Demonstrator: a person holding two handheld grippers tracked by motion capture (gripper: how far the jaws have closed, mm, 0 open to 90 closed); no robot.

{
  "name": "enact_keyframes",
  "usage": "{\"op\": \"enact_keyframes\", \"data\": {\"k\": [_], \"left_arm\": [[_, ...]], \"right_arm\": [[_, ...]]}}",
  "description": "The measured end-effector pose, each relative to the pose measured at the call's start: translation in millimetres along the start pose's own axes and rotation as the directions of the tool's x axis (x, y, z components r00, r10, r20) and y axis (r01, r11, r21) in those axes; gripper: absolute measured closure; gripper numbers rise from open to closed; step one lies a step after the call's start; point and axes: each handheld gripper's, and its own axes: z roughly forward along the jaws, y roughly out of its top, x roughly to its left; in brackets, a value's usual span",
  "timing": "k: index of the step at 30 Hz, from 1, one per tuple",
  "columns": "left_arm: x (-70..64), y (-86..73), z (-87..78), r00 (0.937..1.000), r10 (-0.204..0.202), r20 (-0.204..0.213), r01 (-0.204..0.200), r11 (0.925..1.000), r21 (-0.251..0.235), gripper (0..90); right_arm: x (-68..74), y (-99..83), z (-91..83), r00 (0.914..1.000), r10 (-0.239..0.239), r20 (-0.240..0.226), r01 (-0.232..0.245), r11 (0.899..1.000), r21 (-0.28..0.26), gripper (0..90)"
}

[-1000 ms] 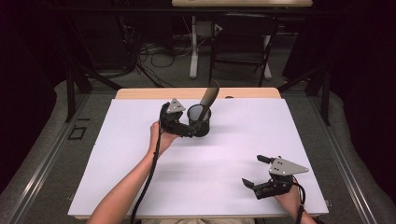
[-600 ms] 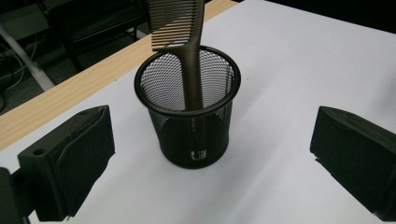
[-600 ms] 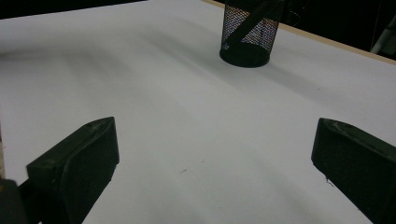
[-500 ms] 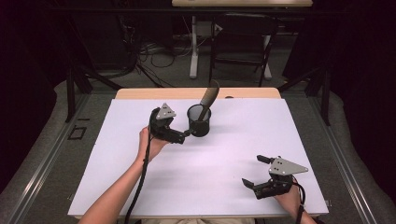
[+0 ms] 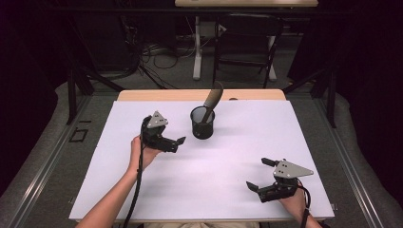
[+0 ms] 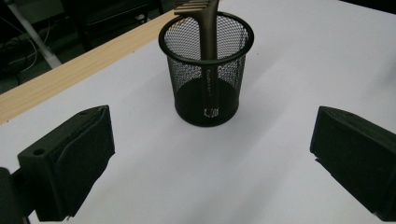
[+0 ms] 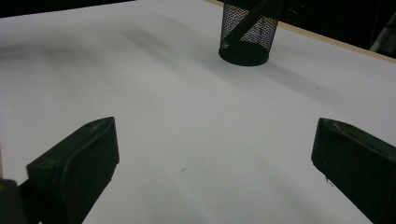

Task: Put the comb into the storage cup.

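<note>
A black mesh cup (image 5: 203, 124) stands on the far middle of the white table (image 5: 228, 156), and a brown comb (image 5: 213, 99) leans in it, teeth end up. My left gripper (image 5: 177, 144) is open just left of the cup and a little nearer, with nothing between its jaws. In the left gripper view the cup (image 6: 205, 74) and comb (image 6: 209, 32) sit straight ahead of the left gripper (image 6: 212, 140). My right gripper (image 5: 259, 174) rests open and empty near the front right edge. Its own view shows the right gripper (image 7: 215, 135) over bare table, with the cup (image 7: 247, 35) far off.
A strip of wooden tabletop (image 5: 157, 95) runs along the far edge of the white sheet. Beyond it on the floor are cables (image 5: 157, 52), a white post (image 5: 197, 47) and a dark chair (image 5: 247, 42). Metal rails (image 5: 47, 156) flank the table.
My left gripper has drawn back from the cup, moving left and toward the person, and now stands apart from it. The right gripper has stayed still.
</note>
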Motion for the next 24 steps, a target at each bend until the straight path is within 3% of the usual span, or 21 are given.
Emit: {"op": "enact_keyframes", "data": {"k": [24], "left_arm": [[2.4,-37.4,-37.3,0.9978,-0.05,-0.044,0.049,0.9987,-0.017,0.0]], "right_arm": [[0.3,0.4,-0.1,1.0,0.0,0.004,0.0,1.0,0.001,0.3]]}}
